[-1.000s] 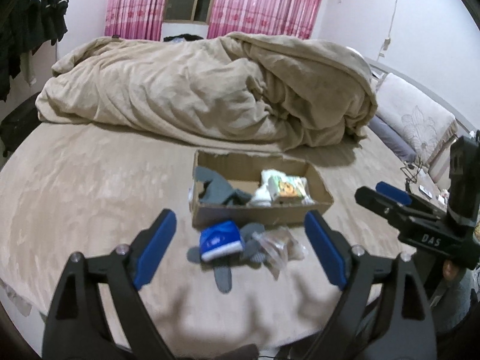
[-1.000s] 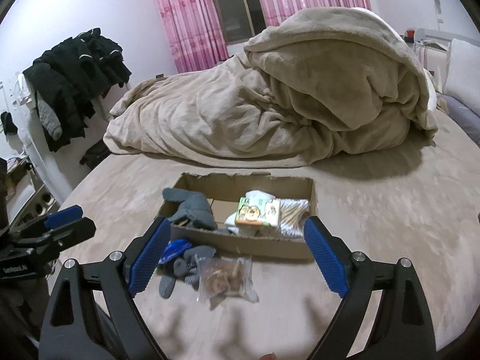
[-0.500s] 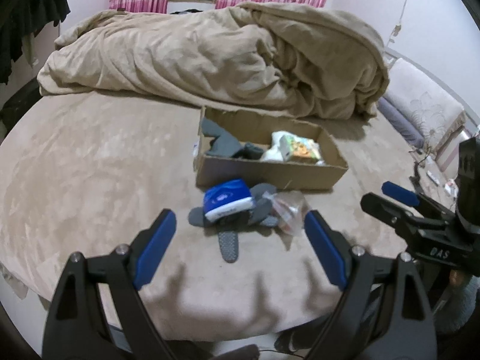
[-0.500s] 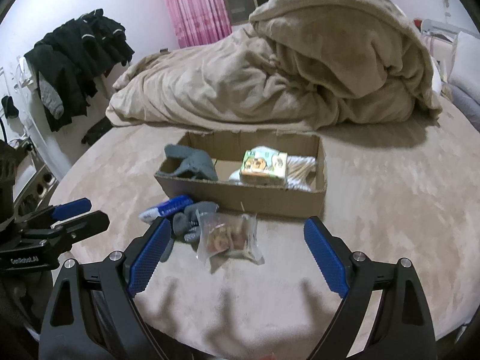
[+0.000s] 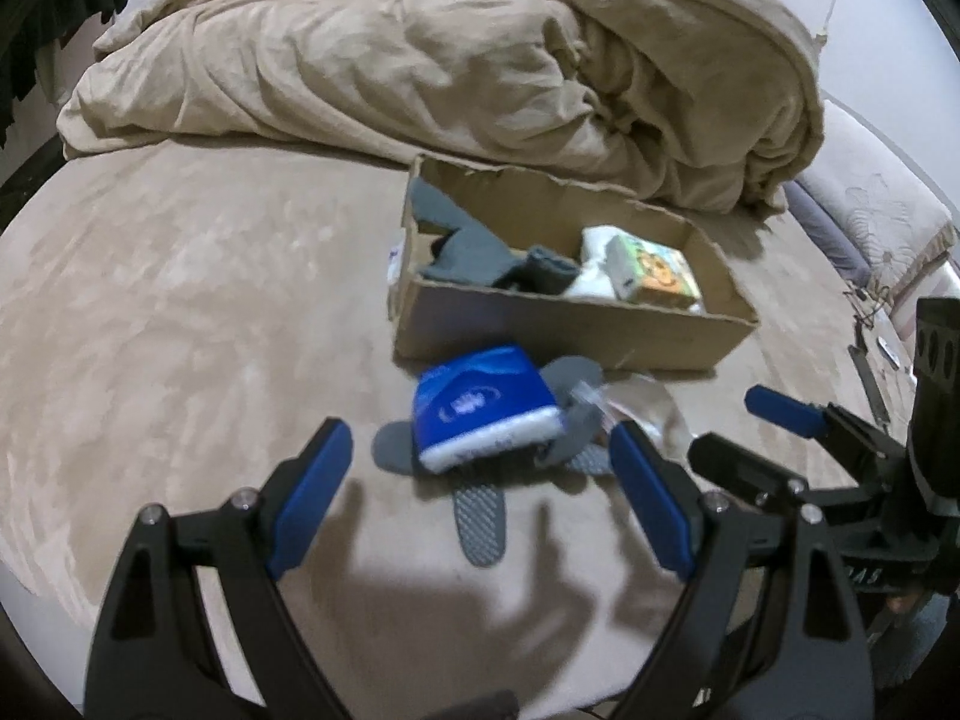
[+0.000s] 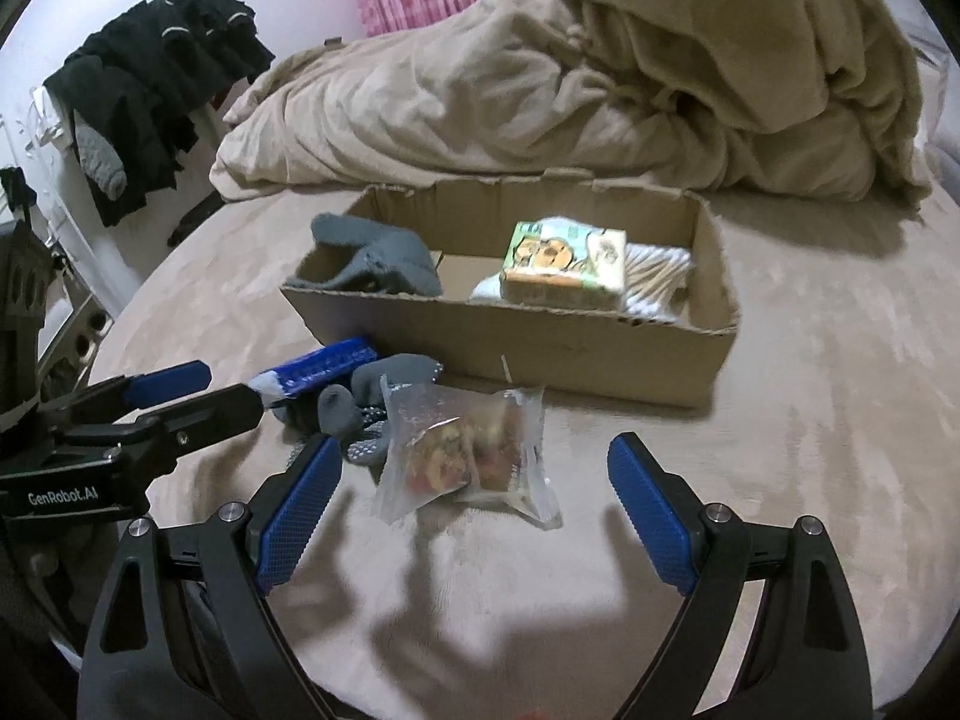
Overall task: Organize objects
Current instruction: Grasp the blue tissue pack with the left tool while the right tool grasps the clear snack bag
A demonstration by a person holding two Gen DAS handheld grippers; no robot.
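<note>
both sets of jaws spread wide, gripping nothing: left gripper point(image 5: 474, 474) lined up on blue tissue pack point(image 5: 486, 405) just ahead between its pads, right gripper point(image 6: 474, 495) framing clear snack bag point(image 6: 465, 453). likely light, soft, crinkly-slick; best pinched across the middle. closer than a second ago to both items, lying on grey gloves point(image 6: 360, 402) before cardboard box point(image 6: 600, 354).

A tissue pack point(image 5: 486, 405) lies on socks point(image 5: 480, 498) before the box point(image 5: 570, 330).
</note>
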